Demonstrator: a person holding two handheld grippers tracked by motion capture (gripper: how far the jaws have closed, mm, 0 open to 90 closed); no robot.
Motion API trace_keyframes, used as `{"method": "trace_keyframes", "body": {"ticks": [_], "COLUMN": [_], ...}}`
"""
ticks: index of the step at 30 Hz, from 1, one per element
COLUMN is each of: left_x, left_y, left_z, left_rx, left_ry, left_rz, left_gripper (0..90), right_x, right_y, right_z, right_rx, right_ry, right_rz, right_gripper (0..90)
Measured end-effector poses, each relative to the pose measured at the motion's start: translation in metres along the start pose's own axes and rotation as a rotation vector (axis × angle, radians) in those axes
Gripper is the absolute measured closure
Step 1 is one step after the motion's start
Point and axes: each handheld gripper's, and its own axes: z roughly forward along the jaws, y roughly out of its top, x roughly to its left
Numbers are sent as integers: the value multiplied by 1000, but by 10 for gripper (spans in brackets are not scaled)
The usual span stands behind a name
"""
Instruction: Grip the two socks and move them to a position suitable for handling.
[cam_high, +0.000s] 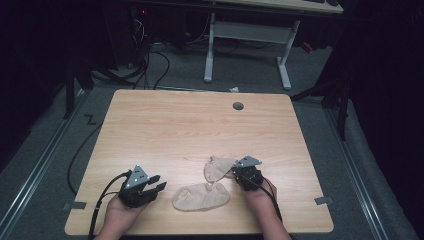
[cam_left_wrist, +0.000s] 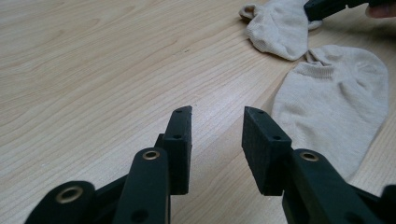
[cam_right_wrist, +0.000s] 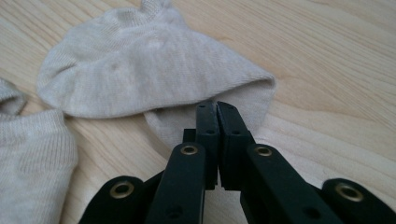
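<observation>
Two beige ankle socks lie on the wooden table (cam_high: 165, 130). The nearer sock (cam_high: 201, 196) (cam_left_wrist: 336, 98) (cam_right_wrist: 28, 154) lies flat near the front edge. The farther sock (cam_high: 217, 167) (cam_left_wrist: 280, 28) (cam_right_wrist: 140, 60) lies just behind it, its top layer folded back over a lower layer. My right gripper (cam_high: 234, 172) (cam_right_wrist: 217, 105) (cam_left_wrist: 322, 8) is shut, its tips touching the farther sock's right edge; I see no fabric between the jaws. My left gripper (cam_high: 159, 182) (cam_left_wrist: 217, 114) stands open over bare wood, a short way left of the nearer sock.
A round grey cable hole (cam_high: 238, 106) sits near the table's far edge. Beyond the table stand the white legs of another desk (cam_high: 209, 50), with cables (cam_high: 155, 65) on the grey floor. Bare wood stretches across the table's far and left parts.
</observation>
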Motion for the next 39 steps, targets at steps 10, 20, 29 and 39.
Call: {"method": "trace_keyframes", "body": {"ticks": [10, 20, 29, 39], "left_x": [0, 1, 3, 1], "left_y": [1, 0, -1, -1], "left_z": [1, 0, -2, -1], "left_rx": [1, 1, -4, 2], "left_ry": [1, 1, 4, 11], "left_rz": [3, 3, -1, 0], "left_gripper": [634, 631, 631, 631], "right_x": [24, 53, 77, 78], "right_y": [1, 34, 54, 49], "right_z": [-3, -9, 31, 32], "right_rx": [-8, -98, -21, -14], "right_ry": [68, 123, 183, 143], "right_rz": [-60, -132, -181, -209], "right_gripper": [889, 781, 613, 824]}}
